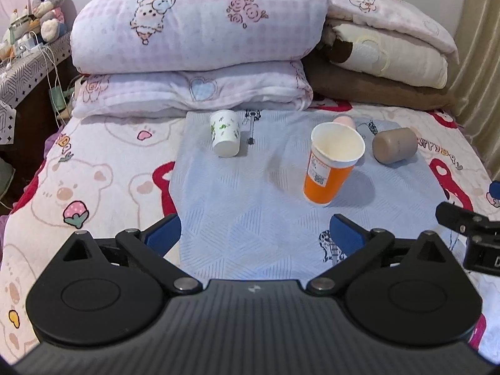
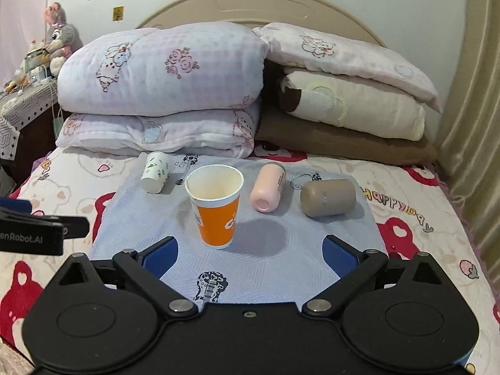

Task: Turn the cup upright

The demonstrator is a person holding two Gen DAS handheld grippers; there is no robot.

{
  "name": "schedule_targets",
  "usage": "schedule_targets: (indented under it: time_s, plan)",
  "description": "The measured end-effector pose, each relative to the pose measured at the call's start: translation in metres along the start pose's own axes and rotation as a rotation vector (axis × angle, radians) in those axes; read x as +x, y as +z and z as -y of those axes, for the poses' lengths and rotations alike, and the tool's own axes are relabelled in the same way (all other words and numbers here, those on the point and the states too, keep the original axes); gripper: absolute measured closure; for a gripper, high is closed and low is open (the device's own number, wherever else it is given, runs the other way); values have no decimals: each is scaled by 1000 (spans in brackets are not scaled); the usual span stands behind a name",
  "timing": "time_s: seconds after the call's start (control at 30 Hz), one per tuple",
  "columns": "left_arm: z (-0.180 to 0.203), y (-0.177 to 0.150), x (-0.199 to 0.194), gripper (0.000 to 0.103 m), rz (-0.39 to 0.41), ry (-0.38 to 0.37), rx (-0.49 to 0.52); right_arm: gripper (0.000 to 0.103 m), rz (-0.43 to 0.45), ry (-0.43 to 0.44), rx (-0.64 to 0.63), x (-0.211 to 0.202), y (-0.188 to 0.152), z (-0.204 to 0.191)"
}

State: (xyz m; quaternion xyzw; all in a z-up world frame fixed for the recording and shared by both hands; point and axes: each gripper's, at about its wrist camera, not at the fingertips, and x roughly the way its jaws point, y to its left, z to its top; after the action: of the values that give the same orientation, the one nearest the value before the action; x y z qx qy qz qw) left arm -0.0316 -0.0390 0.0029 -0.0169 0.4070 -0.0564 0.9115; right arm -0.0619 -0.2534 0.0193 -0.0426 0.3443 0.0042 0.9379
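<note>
Four cups on one blue cloth (image 2: 265, 259): one orange cup (image 2: 215, 206) upright, three on their sides — one white with green print (image 2: 154, 172), one pink (image 2: 268, 187), one brown (image 2: 328, 197). Two grippers, left (image 1: 254, 231) and right (image 2: 250, 250).

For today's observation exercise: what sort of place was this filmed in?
Most likely a bedroom: a curved headboard, stacked pillows and a plush rabbit on a side table.
</note>
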Motion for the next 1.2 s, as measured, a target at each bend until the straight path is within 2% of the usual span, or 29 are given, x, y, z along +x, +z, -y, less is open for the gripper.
schedule_targets:
  time_s: [1.2]
  plan:
    - [-5,2,9,0,-77,87,50,3,-23,-38,-11,6,3,-2]
